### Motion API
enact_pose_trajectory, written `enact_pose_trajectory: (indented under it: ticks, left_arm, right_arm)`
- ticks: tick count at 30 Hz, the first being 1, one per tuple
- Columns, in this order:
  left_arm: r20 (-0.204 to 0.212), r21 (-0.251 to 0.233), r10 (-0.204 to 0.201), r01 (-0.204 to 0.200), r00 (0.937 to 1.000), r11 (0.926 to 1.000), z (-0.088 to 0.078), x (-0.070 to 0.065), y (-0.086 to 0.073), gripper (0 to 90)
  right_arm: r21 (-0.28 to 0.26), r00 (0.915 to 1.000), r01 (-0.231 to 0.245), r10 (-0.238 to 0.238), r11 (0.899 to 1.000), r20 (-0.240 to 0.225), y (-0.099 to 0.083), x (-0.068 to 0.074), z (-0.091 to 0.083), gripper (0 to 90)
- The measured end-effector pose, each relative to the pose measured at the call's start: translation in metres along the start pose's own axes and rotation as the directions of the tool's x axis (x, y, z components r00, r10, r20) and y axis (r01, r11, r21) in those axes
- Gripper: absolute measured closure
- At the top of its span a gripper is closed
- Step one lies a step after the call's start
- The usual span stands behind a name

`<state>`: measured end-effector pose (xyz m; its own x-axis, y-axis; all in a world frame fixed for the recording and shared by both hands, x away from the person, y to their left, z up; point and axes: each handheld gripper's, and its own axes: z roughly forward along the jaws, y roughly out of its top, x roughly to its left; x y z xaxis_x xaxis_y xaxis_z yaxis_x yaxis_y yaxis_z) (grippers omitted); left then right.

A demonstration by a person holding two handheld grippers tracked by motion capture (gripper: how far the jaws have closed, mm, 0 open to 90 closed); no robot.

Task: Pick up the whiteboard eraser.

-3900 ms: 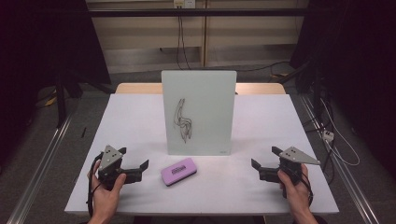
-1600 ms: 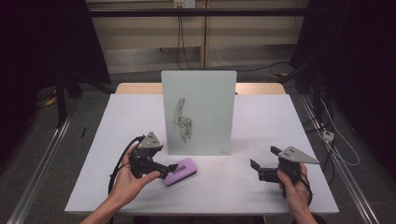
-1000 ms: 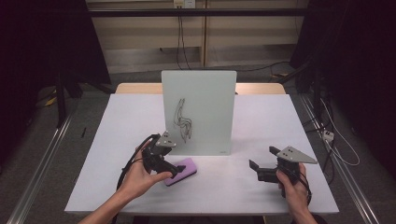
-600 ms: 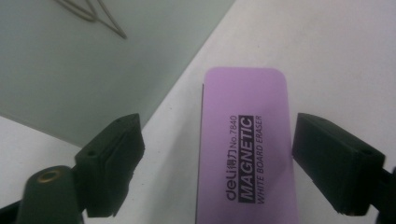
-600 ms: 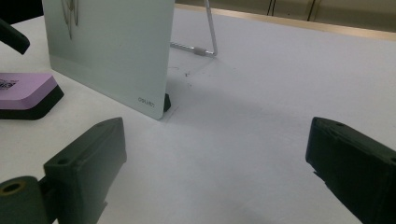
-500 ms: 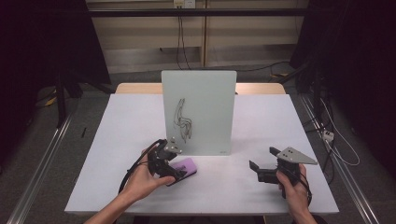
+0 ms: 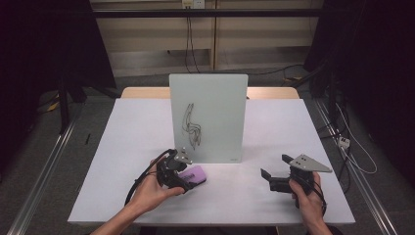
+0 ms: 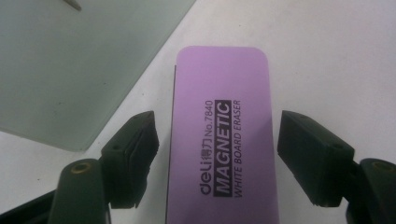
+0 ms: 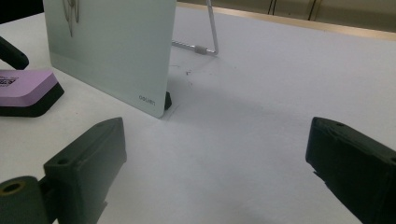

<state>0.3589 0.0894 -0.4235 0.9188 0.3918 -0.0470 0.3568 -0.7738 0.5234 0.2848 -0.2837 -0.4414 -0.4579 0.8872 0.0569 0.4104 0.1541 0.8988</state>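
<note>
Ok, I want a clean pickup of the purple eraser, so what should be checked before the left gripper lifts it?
1. Eraser lies between the left gripper's jaws: ok.
2. Pads pressing on the eraser: not ok; the jaws have just been closing, but a gap shows on each side.
3. Eraser lined up lengthwise and centred between the jaws: ok.
4. Eraser clear of the whiteboard: ok; table shows between them in the left gripper view.
5. Right gripper out of the way: ok, open and resting on the table at the right.
6. Drawing on the board for wiping: ok.
</note>
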Motion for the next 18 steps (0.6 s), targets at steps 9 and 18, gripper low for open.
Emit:
enact_pose_trajectory:
  ticks: [9,18]
  left_arm:
    - [-0.01,-0.002,-0.001,0.001,1.0,1.0,0.006,-0.0048,-0.0006,38.4]
    - [-0.003,0.005,0.014,-0.014,0.9999,0.9999,0.0048,-0.0042,-0.0012,40.7]
  right_arm:
    - [0.0,1.0,-0.002,0.002,1.0,0.001,0.0,0.0,0.0003,5.0]
    - [0.006,1.0,0.0,0.0,1.0,-0.001,-0.0001,0.0003,0.0009,5.1]
